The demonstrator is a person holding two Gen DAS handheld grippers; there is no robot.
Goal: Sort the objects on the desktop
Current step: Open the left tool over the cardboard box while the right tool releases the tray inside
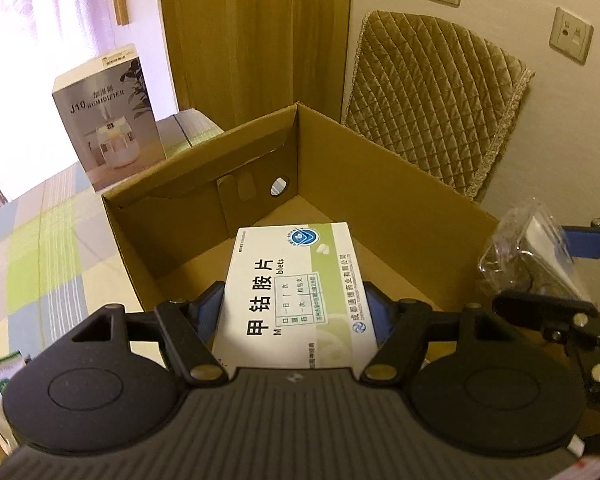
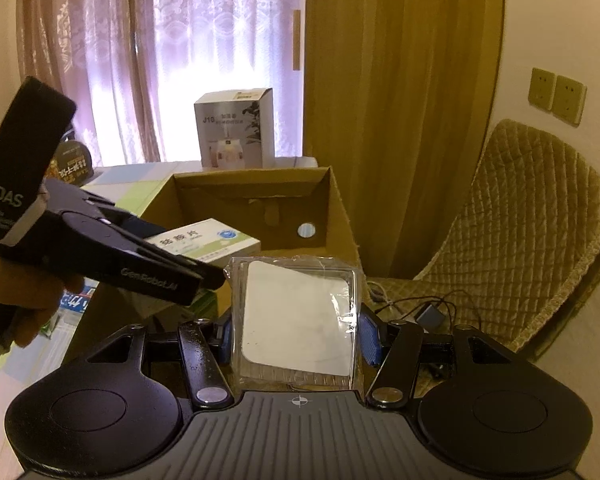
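Humidifier box (image 1: 108, 116): "J10 HUMIDIFIER". Medicine box (image 1: 296, 284): "甲钴胺片". Left gripper (image 2: 204, 276): "DAS", "GenRobot.AI".

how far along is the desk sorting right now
Nothing looks sorted yet: the visible floor of the cardboard box is bare. In hand: the left claw holds a medicine box over it, and the right claw holds a clear plastic packet beside it. Left: dropping both, plus items on the table.

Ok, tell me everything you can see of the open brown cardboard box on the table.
The open brown cardboard box looks like plain corrugated board, top open, with folded flaps and a round hole in its far wall. It stands upright on the checked tablecloth, a white humidifier carton behind it. No contents show inside. The left gripper holds a white-and-green medicine box above its opening, not touching it.
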